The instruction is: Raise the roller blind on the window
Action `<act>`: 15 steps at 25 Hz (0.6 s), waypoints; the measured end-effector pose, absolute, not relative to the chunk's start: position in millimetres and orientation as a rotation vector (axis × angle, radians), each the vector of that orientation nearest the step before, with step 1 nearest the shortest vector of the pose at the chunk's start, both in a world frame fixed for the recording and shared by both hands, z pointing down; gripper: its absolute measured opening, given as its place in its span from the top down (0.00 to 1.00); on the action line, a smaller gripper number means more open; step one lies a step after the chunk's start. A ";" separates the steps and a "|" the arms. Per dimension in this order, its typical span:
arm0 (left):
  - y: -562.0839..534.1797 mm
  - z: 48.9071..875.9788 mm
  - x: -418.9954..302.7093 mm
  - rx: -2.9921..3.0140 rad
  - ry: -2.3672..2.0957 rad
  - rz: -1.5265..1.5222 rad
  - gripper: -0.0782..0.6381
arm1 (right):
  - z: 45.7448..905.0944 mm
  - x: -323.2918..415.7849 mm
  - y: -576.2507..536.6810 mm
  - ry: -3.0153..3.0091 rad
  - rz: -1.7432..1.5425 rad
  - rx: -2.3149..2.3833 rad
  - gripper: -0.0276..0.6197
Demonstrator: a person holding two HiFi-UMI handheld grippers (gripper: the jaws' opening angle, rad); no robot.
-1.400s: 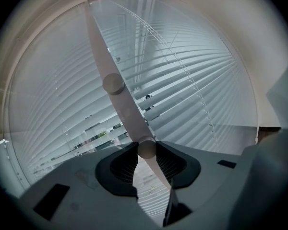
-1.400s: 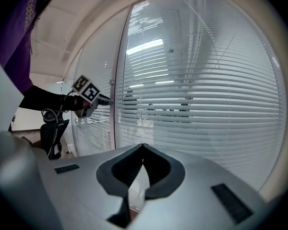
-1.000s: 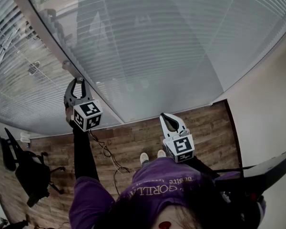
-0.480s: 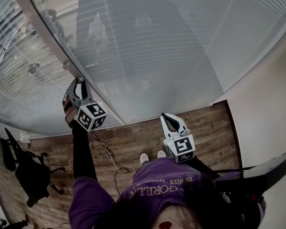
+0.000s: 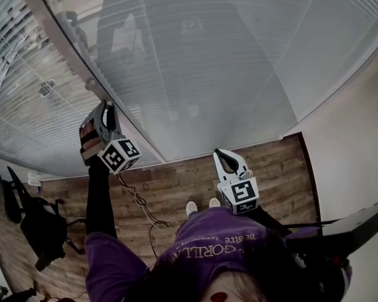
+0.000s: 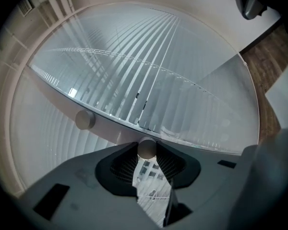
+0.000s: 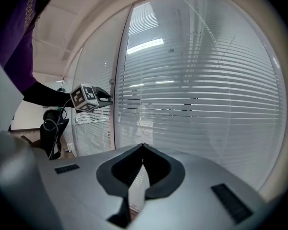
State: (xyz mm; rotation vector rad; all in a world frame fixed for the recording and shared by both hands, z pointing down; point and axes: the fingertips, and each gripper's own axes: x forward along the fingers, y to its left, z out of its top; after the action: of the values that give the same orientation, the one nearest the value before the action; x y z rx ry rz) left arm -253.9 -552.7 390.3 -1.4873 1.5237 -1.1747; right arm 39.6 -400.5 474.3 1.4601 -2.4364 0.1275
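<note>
Left gripper (image 5: 105, 107) is up at the window frame post (image 6: 113, 128), arm stretched out. Its fingers are clamped on a small round knob (image 6: 146, 148) that sticks out of the post, pads on both sides of it. A second knob (image 6: 85, 120) sits a bit further along the same post, untouched.

Right gripper (image 5: 225, 154) is held lower & nearer the body, well apart from the left one. It points at the glass w/ fingers closed tip to tip, nothing btwn them.

The roller blind (image 5: 227, 61) is really a set of horizontal slats behind the glass. It's down, covering the pane right to its bottom edge at the wood floor (image 5: 176, 187). The pane on the other side of the post has the same slats, also down.

Person wears a purple top (image 5: 201, 250); light shoes (image 5: 190, 206) just show near the foot of the glass. A dark cable (image 5: 138, 200) trails over the floor below the left arm, & a black office chair (image 5: 41, 231) stands at the floor's left side.
</note>
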 end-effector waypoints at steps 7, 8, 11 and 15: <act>-552.9 389.5 -253.7 -1.415 1.417 -1.224 0.72 | 471.5 39.0 -402.9 -2.435 0.120 1.472 0.96; -553.1 389.6 -254.0 -1.399 1.395 -1.238 0.72 | 471.0 38.5 -403.8 -2.432 0.119 1.471 0.96; -554.2 390.6 -254.8 -1.352 1.321 -1.274 0.72 | 473.3 37.0 -405.7 -2.436 0.125 1.470 0.96; -552.4 391.1 -252.3 -1.293 1.219 -1.305 0.72 | 471.6 36.8 -404.9 -2.437 0.116 1.474 0.96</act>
State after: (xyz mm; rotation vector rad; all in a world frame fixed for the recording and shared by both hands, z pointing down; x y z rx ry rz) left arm -252.3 -552.4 391.1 -1.2934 1.2193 -1.3048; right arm 36.8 -404.9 471.6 1.4736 -2.4367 0.1162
